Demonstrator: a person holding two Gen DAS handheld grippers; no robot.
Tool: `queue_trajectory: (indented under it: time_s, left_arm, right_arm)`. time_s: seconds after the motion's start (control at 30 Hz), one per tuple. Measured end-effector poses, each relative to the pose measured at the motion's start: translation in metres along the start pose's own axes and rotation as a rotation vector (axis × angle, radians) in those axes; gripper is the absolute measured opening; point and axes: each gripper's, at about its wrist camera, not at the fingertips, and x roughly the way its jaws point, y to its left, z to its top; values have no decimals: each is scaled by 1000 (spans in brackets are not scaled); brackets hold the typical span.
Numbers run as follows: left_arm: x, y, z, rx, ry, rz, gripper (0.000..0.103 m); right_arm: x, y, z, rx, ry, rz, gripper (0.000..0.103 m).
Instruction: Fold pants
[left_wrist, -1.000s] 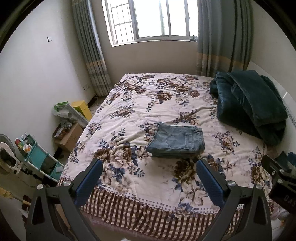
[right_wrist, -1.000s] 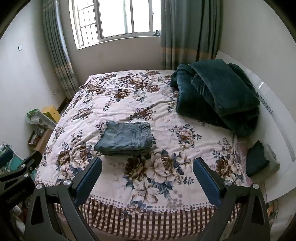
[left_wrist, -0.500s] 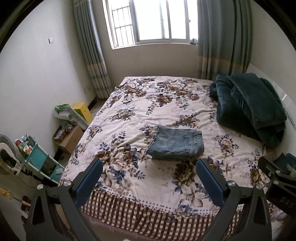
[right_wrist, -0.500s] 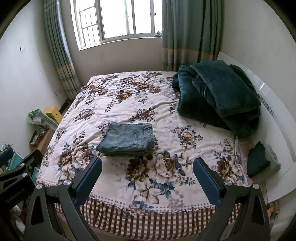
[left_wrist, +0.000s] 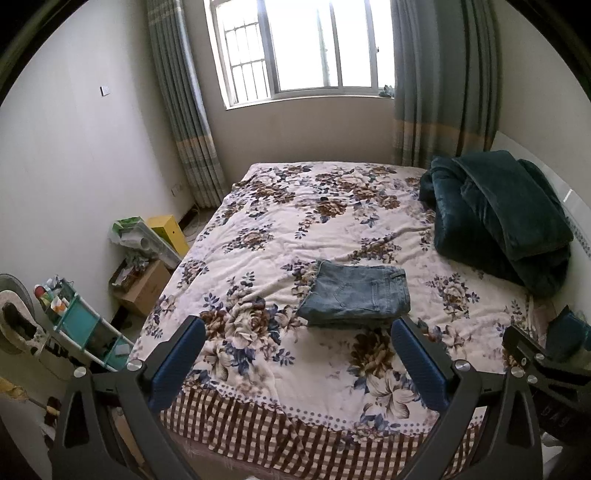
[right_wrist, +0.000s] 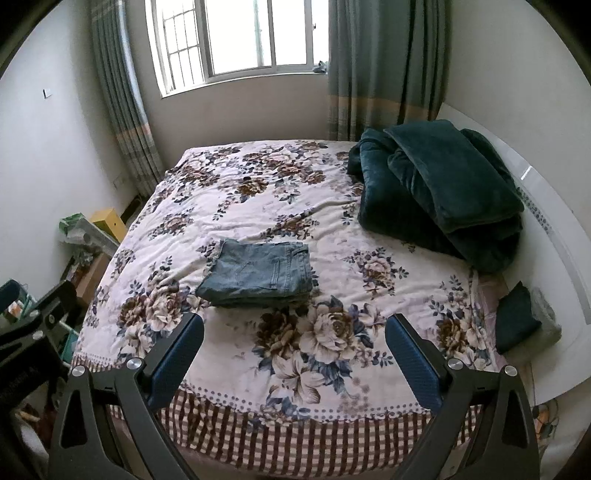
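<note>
Two grippers are up off the bed: our left gripper (left_wrist: 297, 354) and right gripper (right_wrist: 293, 350) both gape wide and hold nothing. Past them, the blue jeans (left_wrist: 356, 293) lie in a neat folded stack on the flowery quilt (left_wrist: 295, 221). We think the folding is done, so next we just pull away.

Both grippers have been drawn back from the bed (left_wrist: 258, 424); the folded pants (left_wrist: 356, 293) are now seen farther off, lower in both views.
</note>
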Motion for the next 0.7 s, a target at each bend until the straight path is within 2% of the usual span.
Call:
queue_trajectory:
  time_s: [0.7]
  left_arm:
    - [-4, 1, 1, 10, -6, 7, 103]
  right_arm:
    - [0, 4, 2, -4, -17, -7, 100]
